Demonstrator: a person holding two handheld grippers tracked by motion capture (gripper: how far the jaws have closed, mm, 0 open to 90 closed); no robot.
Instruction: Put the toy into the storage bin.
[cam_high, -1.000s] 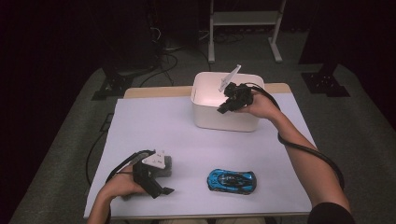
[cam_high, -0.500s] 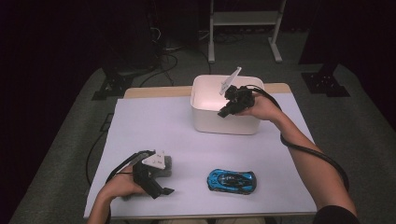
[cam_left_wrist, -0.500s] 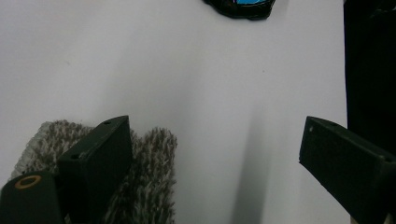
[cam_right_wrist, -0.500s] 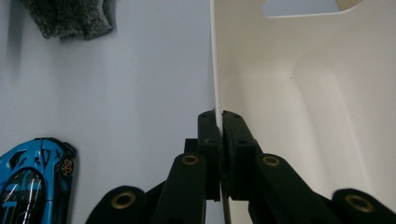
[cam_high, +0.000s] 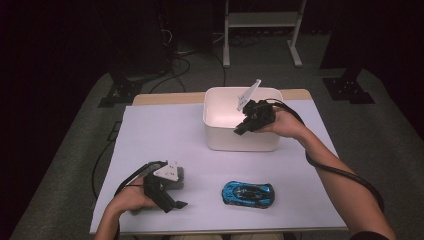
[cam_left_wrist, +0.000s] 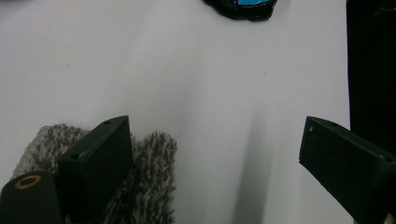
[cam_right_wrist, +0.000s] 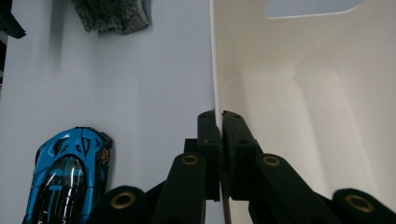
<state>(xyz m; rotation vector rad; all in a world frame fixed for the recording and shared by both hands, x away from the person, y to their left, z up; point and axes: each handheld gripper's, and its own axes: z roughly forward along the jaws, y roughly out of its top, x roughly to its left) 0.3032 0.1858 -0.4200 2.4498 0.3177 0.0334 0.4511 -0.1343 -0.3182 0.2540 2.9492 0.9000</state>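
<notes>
Right hand-held gripper reaches over the near wall of the white bin, jaws pinched tight on that wall's rim; the right gripper view shows one jaw outside and one inside the bin, the thin wall clamped between the pads. Bin stands on the far half of the bench, which is covered white. Left hand-held gripper rests low at the near left corner, jaws spread wide with nothing between them. One of its jaws lies on or just over a grey knitted cloth, seen in the high view tucked under that gripper. Blue toy car sits on the bench near the front edge, between the two hands, well apart from the bin and untouched.
</notes>
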